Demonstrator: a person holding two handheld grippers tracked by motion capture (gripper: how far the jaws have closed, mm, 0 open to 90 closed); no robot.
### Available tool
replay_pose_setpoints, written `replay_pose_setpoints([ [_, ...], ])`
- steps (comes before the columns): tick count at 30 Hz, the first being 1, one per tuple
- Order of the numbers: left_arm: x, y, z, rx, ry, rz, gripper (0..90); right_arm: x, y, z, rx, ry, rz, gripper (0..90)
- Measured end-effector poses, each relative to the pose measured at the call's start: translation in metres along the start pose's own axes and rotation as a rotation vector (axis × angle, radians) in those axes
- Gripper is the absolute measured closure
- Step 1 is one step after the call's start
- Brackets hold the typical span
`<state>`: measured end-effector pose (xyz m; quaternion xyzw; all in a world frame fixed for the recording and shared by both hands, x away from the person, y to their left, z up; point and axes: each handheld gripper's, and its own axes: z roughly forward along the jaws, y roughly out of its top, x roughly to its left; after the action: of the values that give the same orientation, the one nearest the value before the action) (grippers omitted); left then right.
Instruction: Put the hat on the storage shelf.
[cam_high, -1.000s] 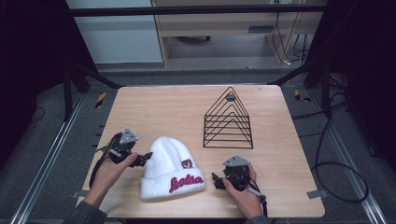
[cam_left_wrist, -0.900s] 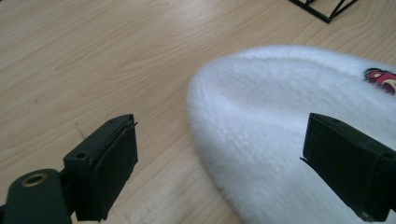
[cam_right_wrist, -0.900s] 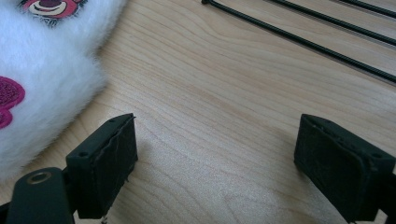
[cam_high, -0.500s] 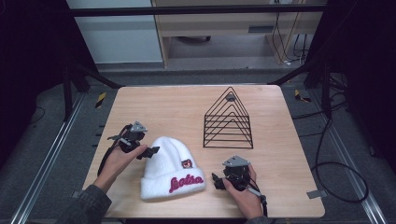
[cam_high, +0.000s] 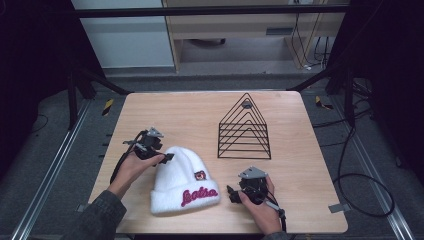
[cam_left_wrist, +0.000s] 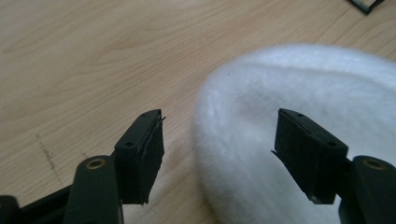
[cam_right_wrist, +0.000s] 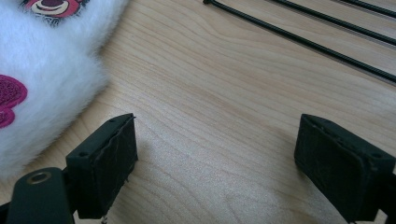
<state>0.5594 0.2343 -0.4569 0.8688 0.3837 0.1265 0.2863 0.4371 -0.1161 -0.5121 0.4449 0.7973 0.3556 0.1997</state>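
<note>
From above, a white fuzzy beanie with red lettering lies on the near half of the wooden table, left of centre. The left gripper sits at the beanie's far left edge, jaw tips right against the crown. The right gripper rests on the table just to the right of the beanie's cuff, apart from it. A black wire rack of nested triangles stands farther back, right of centre.

Looking along the left gripper, its jaws have just been closing and stand half open, with the beanie's rounded edge between them, the pads not yet pressing it.

Along the right gripper, the jaws stand wide over bare wood; the beanie lies to the left, the rack's wires beyond.
</note>
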Motion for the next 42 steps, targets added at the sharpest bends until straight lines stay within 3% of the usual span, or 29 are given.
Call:
replay_pose_setpoints([
  [2, 0.003, -0.002, 0.006, 0.041, 0.003, -0.002, 34.4, 0.000, 0.000, 0.000, 0.000, 0.000, -0.001, 13.3],
  [10, 0.003, -0.002, 0.013, 0.075, -0.036, -0.016, 43.1, 0.000, 0.000, 0.000, 0.000, 0.000, 0.000, 13.3],
  [14, 0.001, -0.002, 0.014, 0.084, -0.067, -0.010, 54.8, 0.000, 0.000, 0.000, 0.000, 0.000, 0.000, 13.3],
  [16, -0.001, -0.002, 0.013, 0.090, -0.075, 0.012, 62.5, 0.000, 0.000, 0.000, 0.000, 0.000, 0.000, 13.3],
  [23, -0.002, -0.003, 0.014, 0.084, -0.103, -0.004, 79.7, 0.000, 0.000, 0.000, 0.000, 0.000, 0.000, 13.3],
  [26, -0.004, -0.003, 0.010, 0.063, -0.083, 0.004, 82.1, 0.000, 0.000, 0.000, -0.001, 0.001, -0.001, 13.3],
  [29, -0.011, -0.002, -0.003, 0.002, -0.055, 0.017, 82.8, 0.000, 0.000, 0.000, 0.000, 0.000, 0.000, 13.3],
  [30, -0.011, -0.002, -0.003, 0.002, -0.055, 0.017, 82.9, 0.000, 0.000, 0.000, 0.000, 0.000, 0.000, 13.3],
  [31, -0.015, -0.001, -0.014, -0.039, -0.050, 0.031, 83.0, 0.000, 0.000, 0.000, 0.000, 0.000, 0.000, 13.3],
  [33, -0.018, 0.000, -0.022, -0.068, -0.048, 0.037, 83.1, 0.000, 0.000, 0.000, 0.000, 0.000, 0.000, 13.3],
  [37, -0.038, 0.007, -0.055, -0.155, -0.014, 0.109, 83.4, 0.000, 0.000, 0.000, 0.001, 0.003, -0.003, 13.3],
  [42, -0.056, 0.014, -0.084, -0.242, 0.001, 0.167, 83.5, 0.000, 0.000, -0.001, 0.001, 0.011, -0.009, 13.3],
])
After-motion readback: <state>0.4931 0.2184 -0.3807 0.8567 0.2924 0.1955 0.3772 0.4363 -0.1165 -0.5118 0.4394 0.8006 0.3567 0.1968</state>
